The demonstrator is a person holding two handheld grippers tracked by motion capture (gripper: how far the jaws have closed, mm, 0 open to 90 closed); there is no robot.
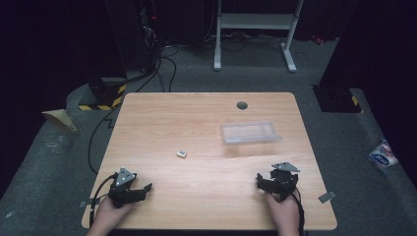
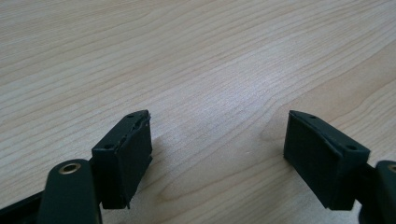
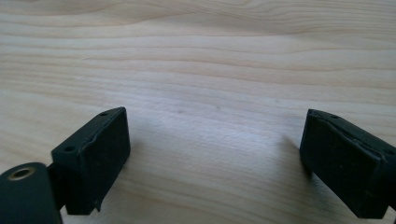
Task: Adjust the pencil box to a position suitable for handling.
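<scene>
Small white block (image 1: 182,154): centre frame, well apart from left gripper (image 1: 140,189) and right gripper (image 1: 265,183), both jaws wide, holding nothing, lower corners.

A rectangular light-wood table (image 1: 206,128) with rounded corners is standing on a grey carpeted floor (image 1: 59,147). A round grey cable grommet (image 1: 242,105) is sitting in the tabletop near the far edge. A clear, shallow rectangular plastic tray (image 1: 249,132) is lying flat on the right half of the surface. A small white block (image 1: 182,154) is lying near the centre, well apart from the tray. The wood grain is running across the bare surface in both gripper views.
</scene>
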